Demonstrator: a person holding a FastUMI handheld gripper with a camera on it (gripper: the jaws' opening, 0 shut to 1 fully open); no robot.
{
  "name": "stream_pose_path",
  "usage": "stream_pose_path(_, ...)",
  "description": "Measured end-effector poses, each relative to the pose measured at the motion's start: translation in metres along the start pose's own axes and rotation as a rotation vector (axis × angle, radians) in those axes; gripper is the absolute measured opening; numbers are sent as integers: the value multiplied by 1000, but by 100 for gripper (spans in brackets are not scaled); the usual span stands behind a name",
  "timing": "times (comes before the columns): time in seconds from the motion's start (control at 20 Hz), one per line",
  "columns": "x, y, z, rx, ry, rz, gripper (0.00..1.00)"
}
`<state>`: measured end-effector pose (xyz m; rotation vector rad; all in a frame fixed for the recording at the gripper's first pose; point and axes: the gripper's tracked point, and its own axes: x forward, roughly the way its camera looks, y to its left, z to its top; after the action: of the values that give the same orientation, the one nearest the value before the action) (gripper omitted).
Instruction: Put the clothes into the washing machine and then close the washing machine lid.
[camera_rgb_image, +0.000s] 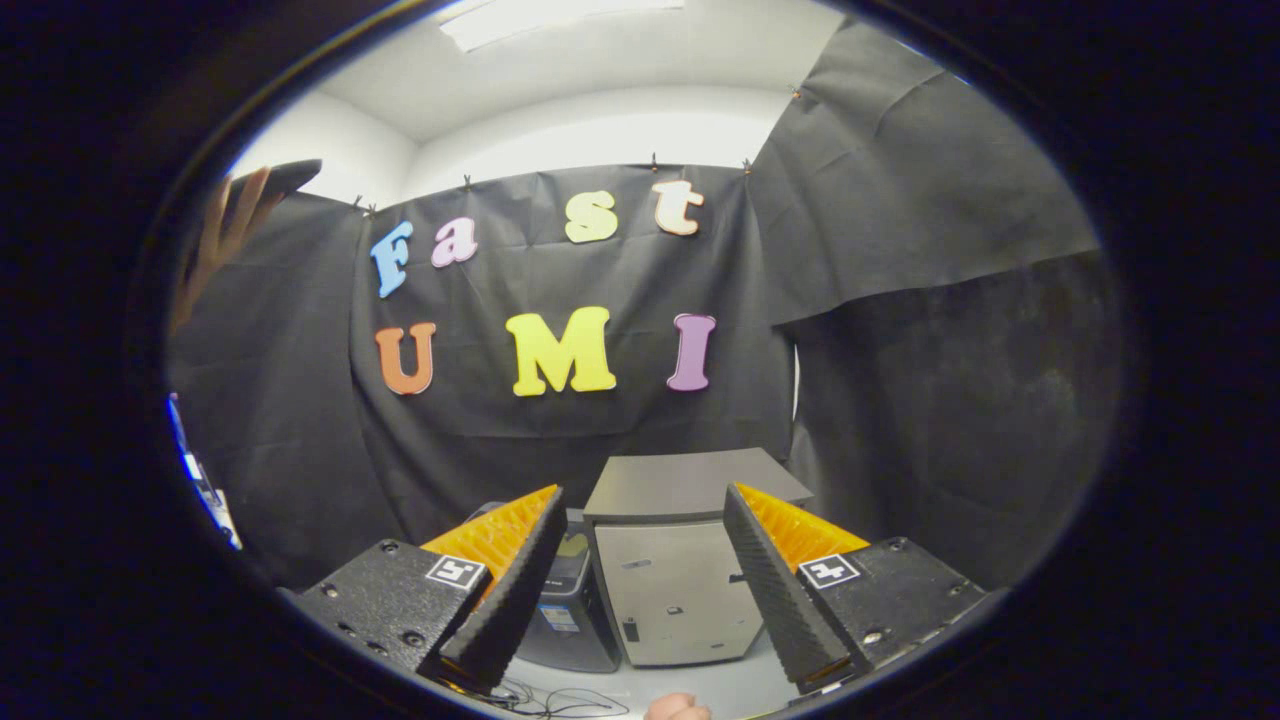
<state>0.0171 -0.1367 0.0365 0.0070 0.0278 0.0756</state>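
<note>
Beyond the fingertips: grey washing machine (680, 590) on the pale desk (730, 690), lid up.

Its raised lid (695, 482) leaves the top open, probably so clothes can drop in; the upright body faces the camera, long axis vertical. A dark box (570, 610) stands just beside it. The claw (640, 580) hangs empty, fingers wide apart. No clothes visible.

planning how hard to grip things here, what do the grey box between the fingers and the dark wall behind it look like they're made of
The grey box-shaped cabinet, beyond the open gripper and between its fingers, looks like painted metal or hard plastic: flat, smooth panels, crisp edges, a dull even sheen. Which one, I cannot tell. The black wall covering looks like thin matte cloth: it shows creases and hangs in folds from clips.
</note>
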Motion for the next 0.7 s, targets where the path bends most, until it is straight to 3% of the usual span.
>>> stream_pose_path(0.7, 11, -7, 6, 18, -5, -6, 99)
